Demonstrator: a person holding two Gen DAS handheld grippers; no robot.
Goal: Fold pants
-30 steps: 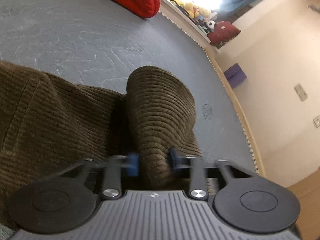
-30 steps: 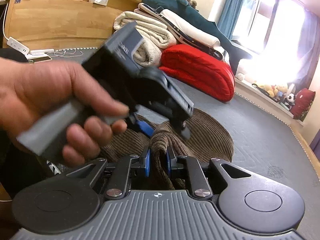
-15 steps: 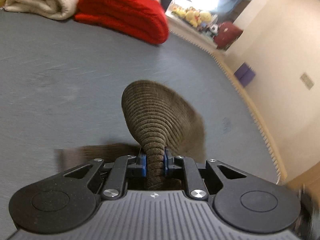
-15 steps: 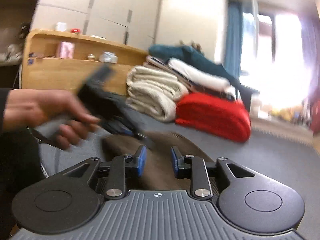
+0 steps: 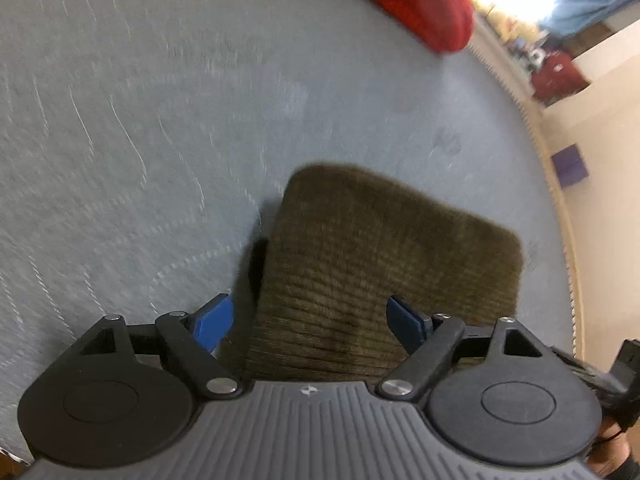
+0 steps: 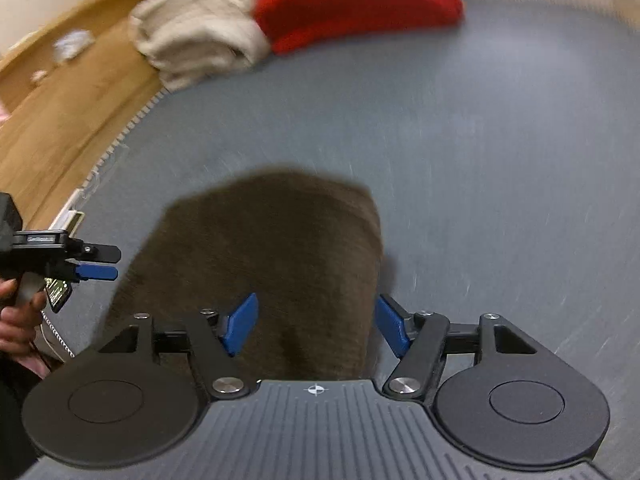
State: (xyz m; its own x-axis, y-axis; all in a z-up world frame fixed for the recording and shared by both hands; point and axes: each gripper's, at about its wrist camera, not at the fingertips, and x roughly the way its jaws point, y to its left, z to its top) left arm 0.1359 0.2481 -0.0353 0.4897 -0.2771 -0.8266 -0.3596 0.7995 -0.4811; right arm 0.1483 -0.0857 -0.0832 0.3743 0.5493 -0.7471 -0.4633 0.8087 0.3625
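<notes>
Opening over the folded pants (image 5: 384,256) on the bed (image 5: 160,120), left gripper (image 5: 310,322) and right gripper (image 6: 316,326) jaws spread clear of cloth; risk: a blue pad snagging corduroy on withdrawal, dragging the fold open.

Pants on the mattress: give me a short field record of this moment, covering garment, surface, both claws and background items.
garment: brown corduroy pants, folded into a compact rectangle, lying flat
surface: grey quilted mattress
left claw: jaws opening, pads off the cloth
right claw: jaws opening, pads off the cloth
held: nothing
background: red bedding, cream blanket, wooden headboard
image quality: motion blur in both views
</notes>
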